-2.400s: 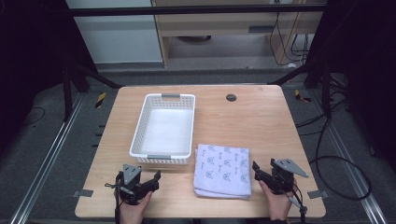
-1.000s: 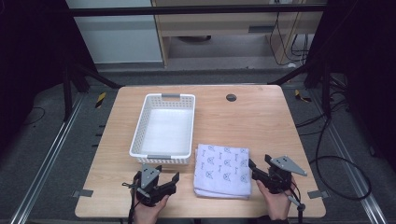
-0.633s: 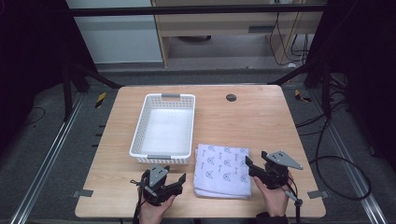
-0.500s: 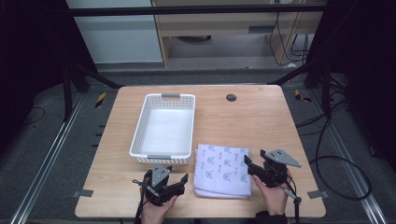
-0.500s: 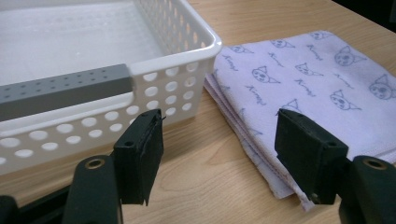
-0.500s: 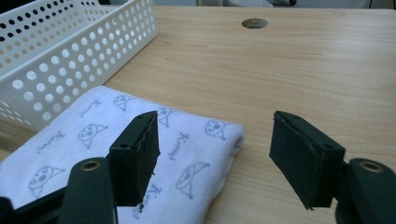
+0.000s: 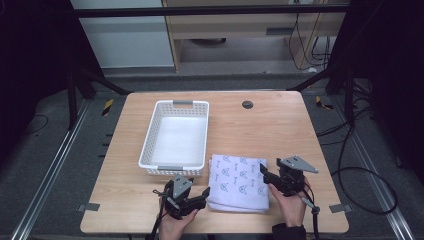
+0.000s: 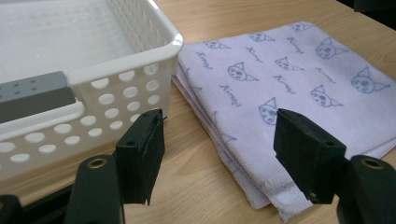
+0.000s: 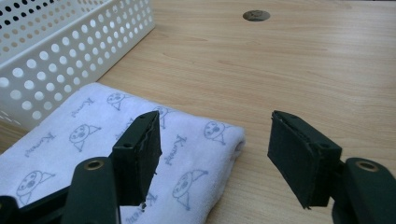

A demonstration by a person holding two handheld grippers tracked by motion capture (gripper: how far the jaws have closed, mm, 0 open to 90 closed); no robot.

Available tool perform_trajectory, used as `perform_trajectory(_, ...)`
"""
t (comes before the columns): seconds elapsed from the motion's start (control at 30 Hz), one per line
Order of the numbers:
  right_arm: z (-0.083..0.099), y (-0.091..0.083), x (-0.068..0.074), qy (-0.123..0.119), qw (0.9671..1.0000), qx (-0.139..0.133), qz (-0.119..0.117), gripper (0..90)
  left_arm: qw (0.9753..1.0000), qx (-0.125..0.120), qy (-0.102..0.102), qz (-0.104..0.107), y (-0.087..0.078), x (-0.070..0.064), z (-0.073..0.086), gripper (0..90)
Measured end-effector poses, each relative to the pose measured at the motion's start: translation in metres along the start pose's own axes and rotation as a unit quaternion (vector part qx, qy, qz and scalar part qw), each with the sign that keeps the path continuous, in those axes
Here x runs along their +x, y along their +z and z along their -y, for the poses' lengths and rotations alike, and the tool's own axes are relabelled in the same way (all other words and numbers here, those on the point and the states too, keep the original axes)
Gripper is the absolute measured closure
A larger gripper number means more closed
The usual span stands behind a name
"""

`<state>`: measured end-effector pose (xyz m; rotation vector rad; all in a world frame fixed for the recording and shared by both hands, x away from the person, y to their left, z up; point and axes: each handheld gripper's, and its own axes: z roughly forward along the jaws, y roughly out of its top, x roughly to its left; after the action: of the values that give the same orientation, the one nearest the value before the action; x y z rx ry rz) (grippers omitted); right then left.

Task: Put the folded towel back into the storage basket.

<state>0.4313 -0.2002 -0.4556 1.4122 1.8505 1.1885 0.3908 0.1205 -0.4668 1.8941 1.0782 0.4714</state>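
Note:
A folded lilac towel [image 7: 239,181] printed with small cat faces lies flat on the wooden table, just right of a white perforated basket [image 7: 150,145]. My left gripper [image 7: 202,195] sits at the towel's near left corner, open, with the towel's [image 8: 289,88] edge between and ahead of its jaws. At the towel's right edge my right gripper [image 7: 263,172] is open too, and the far corner of the towel [image 9: 140,140] lies under its left jaw. The basket [image 8: 116,74] is empty.
The basket [image 9: 56,51] has grey handles at both short ends and stands left of centre. A round grommet hole [image 7: 247,104] is set in the table [image 7: 280,130] near the far edge. Bare wood spreads to the right and behind the towel.
My left gripper has slid right along the front edge from the table's left part to the towel's corner. The right gripper has edged left onto the towel's right side.

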Motion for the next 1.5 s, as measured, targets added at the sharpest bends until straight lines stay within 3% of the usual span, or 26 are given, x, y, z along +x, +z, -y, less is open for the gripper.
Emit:
perform_trajectory(0.6,0.005,0.018,-0.003,0.0,0.9995,0.031,-0.001,37.2,0.9992,0.039,0.001,0.006,0.032,-0.007,0.002,32.9)
perform_trajectory(0.9,0.01,0.033,-0.005,0.0,0.9979,0.065,-0.003,40.9,0.9982,0.059,0.003,0.007,0.044,-0.01,0.004,33.2)
perform_trajectory(1.07,0.018,0.042,-0.008,0.005,0.9965,0.083,-0.005,41.1,0.998,0.063,0.005,0.007,0.046,-0.011,0.005,32.9)
perform_trajectory(1.37,0.022,0.047,-0.009,0.009,0.9958,0.09,-0.009,42.8,0.9975,0.068,0.015,0.0,0.05,-0.014,0.007,31.6)
perform_trajectory(1.5,0.024,0.048,-0.009,0.017,0.9956,0.092,-0.008,44.5,0.9973,0.073,0.01,0.001,0.051,-0.013,0.008,31.2)
